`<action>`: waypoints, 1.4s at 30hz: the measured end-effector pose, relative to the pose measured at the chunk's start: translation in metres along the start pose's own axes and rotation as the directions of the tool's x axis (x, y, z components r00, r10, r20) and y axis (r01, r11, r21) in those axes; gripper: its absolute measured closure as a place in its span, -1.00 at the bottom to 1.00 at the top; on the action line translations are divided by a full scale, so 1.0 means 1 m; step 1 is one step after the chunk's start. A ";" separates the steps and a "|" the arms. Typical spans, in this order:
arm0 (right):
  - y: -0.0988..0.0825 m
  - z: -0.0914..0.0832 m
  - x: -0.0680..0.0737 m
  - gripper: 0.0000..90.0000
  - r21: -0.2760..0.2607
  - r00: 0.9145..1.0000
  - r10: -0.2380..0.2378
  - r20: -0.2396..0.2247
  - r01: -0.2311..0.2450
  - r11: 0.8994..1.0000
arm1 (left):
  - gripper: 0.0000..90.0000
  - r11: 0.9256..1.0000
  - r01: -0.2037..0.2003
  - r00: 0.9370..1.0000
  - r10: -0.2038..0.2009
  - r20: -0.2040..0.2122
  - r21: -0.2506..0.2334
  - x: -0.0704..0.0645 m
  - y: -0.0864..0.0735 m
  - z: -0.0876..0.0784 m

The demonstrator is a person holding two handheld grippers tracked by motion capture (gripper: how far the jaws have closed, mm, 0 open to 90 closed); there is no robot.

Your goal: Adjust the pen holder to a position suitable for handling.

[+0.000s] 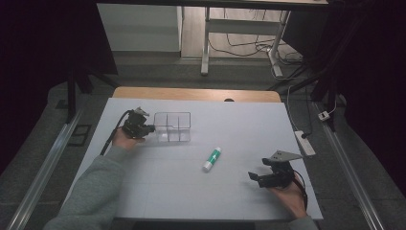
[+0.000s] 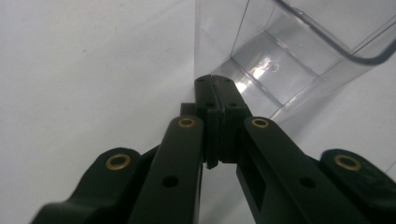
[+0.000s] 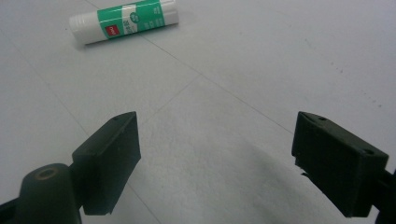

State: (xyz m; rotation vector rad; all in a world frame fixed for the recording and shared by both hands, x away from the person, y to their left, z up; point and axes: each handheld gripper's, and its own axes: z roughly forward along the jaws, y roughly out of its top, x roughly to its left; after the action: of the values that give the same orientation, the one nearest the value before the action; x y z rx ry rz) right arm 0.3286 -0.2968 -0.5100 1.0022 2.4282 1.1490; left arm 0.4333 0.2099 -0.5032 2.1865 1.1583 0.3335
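Right gripper (image 1: pixel 258 176), lower right of high view: jaws spread wide, holding nothing, over white table sheet (image 1: pixel 158 187). Glue stick (image 1: pixel 211 159), green label, lying mid-frame, well apart from both grippers. Left gripper (image 1: pixel 149 128), upper left: jaws pressed together on wall of clear divided box (image 1: pixel 173 126).

grey sleeve (image 1: pixel 98 184), black brass-riveted gripper (image 2: pixel 215 88)

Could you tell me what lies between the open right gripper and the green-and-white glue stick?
Nothing: bare white tabletop separates right gripper from glue stick, as the right gripper view shows.
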 end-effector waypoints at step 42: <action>0.000 0.001 0.000 -0.67 0.005 1.000 -0.003 -0.005 0.003 1.000 | 0.97 0.999 -0.054 0.996 0.054 0.070 -0.003 -0.037 0.030 0.027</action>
State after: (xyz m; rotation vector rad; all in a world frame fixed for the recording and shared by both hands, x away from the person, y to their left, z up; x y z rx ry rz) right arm 0.3291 -0.2966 -0.5106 0.9976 2.4369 1.1469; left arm 0.4448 0.1567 -0.5020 2.2139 1.0623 0.2776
